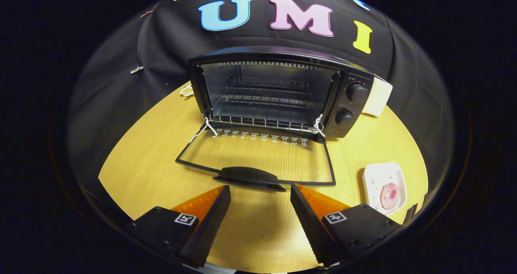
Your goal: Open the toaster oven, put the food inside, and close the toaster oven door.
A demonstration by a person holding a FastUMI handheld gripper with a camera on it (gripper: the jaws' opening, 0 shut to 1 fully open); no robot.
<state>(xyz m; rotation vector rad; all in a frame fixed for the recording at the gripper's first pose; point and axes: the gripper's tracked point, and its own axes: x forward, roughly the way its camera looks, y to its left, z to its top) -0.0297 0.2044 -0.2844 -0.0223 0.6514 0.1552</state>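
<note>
One fisheye view, riding on the tongs (260, 190).
It looks forward and slightly down over the tabletop (153, 152), facing the open toaster oven (278, 90) from near.

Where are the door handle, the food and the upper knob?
door handle (250, 176), gripper view, middle of the grip, just ahead of the open jaws
food (389, 196), gripper view, centre of the pink piece
upper knob (357, 91), gripper view, its face

The tool (260, 191) hovers level, fingers spread apart, gripping nothing.
</note>
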